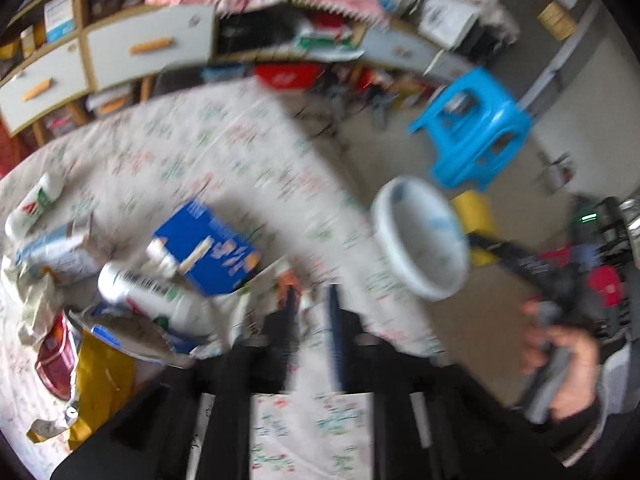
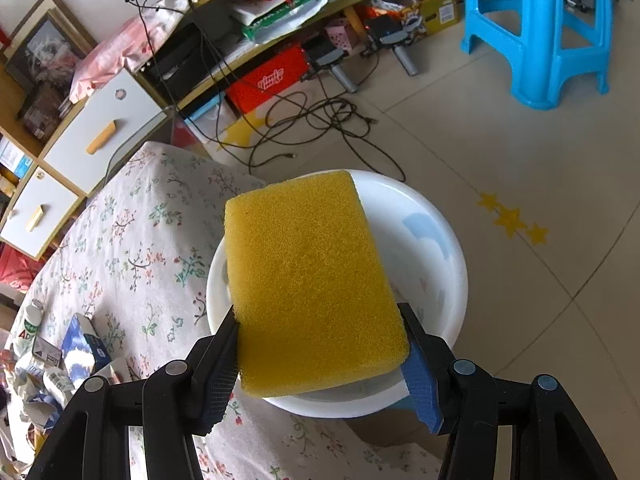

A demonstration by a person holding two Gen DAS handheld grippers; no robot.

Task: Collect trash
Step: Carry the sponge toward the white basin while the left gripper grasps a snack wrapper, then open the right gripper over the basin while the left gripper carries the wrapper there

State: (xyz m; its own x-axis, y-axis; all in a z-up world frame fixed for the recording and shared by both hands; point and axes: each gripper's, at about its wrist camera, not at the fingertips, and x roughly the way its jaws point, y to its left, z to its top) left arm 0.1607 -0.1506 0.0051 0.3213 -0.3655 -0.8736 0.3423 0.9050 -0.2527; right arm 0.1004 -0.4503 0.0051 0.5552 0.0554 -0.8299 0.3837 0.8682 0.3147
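Observation:
My right gripper [image 2: 320,344] is shut on a yellow sponge [image 2: 308,280] and holds it over a white basin [image 2: 436,264] at the table's edge. In the blurred left wrist view the basin [image 1: 420,240] shows at the right with the sponge [image 1: 474,210] behind it. My left gripper [image 1: 312,300] is above the floral tablecloth [image 1: 224,152], fingers a little apart and empty. Trash lies to its left: a blue box [image 1: 208,248], a white bottle [image 1: 148,292], crumpled wrappers [image 1: 52,256] and a yellow bag [image 1: 100,372].
A blue plastic stool [image 2: 544,28] stands on the tiled floor beyond the table. Cables [image 2: 312,120] lie on the floor before a cluttered low cabinet [image 2: 100,132]. The trash pile also shows in the right wrist view [image 2: 60,364] at the lower left.

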